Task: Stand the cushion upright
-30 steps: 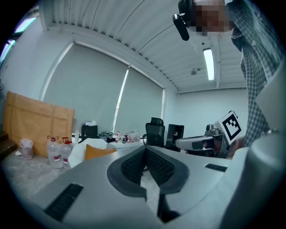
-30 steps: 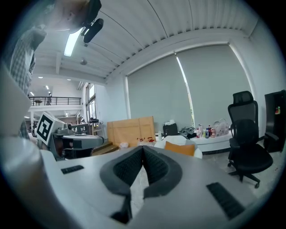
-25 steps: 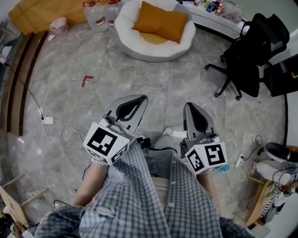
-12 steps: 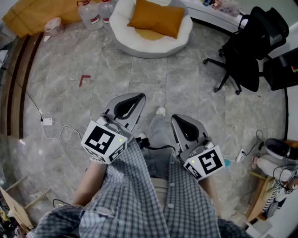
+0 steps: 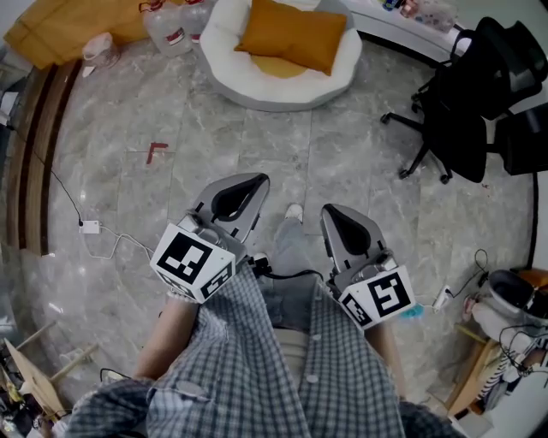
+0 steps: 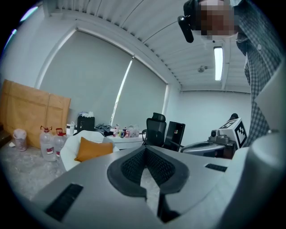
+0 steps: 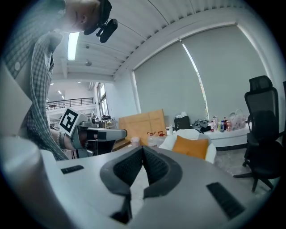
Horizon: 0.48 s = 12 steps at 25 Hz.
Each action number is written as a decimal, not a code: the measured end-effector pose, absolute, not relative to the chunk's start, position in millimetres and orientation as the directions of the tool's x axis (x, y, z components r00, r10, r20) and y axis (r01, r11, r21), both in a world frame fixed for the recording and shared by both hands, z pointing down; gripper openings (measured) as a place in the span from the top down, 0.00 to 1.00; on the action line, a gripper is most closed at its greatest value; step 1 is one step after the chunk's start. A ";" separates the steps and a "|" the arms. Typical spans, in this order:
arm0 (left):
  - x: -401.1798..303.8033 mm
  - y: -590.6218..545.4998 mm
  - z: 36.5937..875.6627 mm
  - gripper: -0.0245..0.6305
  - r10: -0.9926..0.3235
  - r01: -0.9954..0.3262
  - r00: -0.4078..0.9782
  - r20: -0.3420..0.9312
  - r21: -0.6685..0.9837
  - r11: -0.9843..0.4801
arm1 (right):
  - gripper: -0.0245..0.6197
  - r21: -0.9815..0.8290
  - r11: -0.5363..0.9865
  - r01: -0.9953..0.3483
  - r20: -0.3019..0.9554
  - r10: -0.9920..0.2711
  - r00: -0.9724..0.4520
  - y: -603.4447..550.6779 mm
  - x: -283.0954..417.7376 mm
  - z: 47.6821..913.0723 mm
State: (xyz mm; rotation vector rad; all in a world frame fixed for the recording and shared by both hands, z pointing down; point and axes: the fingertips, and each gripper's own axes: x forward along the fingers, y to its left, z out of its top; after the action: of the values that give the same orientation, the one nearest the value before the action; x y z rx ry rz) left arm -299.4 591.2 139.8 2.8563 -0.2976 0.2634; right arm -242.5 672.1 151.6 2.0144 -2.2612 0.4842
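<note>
The orange cushion (image 5: 295, 34) lies flat, slightly tilted, in a round white seat (image 5: 248, 84) at the far side of the floor. It also shows in the left gripper view as the cushion (image 6: 91, 149), and in the right gripper view as the cushion (image 7: 191, 146). My left gripper (image 5: 248, 181) and right gripper (image 5: 334, 210) are held in front of the person's body, well short of the seat. Both are shut with nothing between the jaws. In their own views, the left gripper (image 6: 145, 150) and right gripper (image 7: 143, 149) point toward the seat.
A black office chair (image 5: 467, 94) stands at the right. Water jugs (image 5: 171, 30) and a cardboard sheet (image 5: 77, 26) sit left of the seat. A cable with a white adapter (image 5: 88, 227) lies on the marble floor at the left. The person's shoe (image 5: 294, 211) shows between the grippers.
The person has stepped toward the seat, and a shoe has come into view between the grippers. The right gripper shifted left and a little lower in the head view. Both stayed shut.
</note>
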 end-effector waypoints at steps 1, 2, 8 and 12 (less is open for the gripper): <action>-289.0 586.6 139.3 0.95 -0.175 -0.221 0.963 0.205 0.234 -0.947 | 0.96 -0.187 0.088 -0.978 0.267 -0.954 -0.137 666.4 -233.2 153.2; -278.9 581.4 138.4 0.95 -0.174 -0.220 0.963 0.204 0.231 -0.948 | 0.96 -0.188 0.087 -0.978 0.271 -0.953 -0.137 660.8 -223.5 154.5; -232.3 538.8 130.6 0.95 -0.220 -0.261 0.954 0.205 0.199 -0.945 | 0.96 -0.200 0.056 -0.978 0.266 -0.958 -0.109 632.8 -160.7 155.5; -214.4 515.3 127.0 0.95 -0.278 -0.317 0.938 0.207 0.193 -0.929 | 0.96 -0.192 0.050 -0.980 0.251 -0.963 -0.098 615.1 -121.8 149.8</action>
State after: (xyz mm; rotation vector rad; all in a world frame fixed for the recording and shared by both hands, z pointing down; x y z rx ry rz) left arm -214.4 515.3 127.0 2.8706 -0.4464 0.2598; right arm -121.8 615.1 149.8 2.0723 -2.2360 0.4876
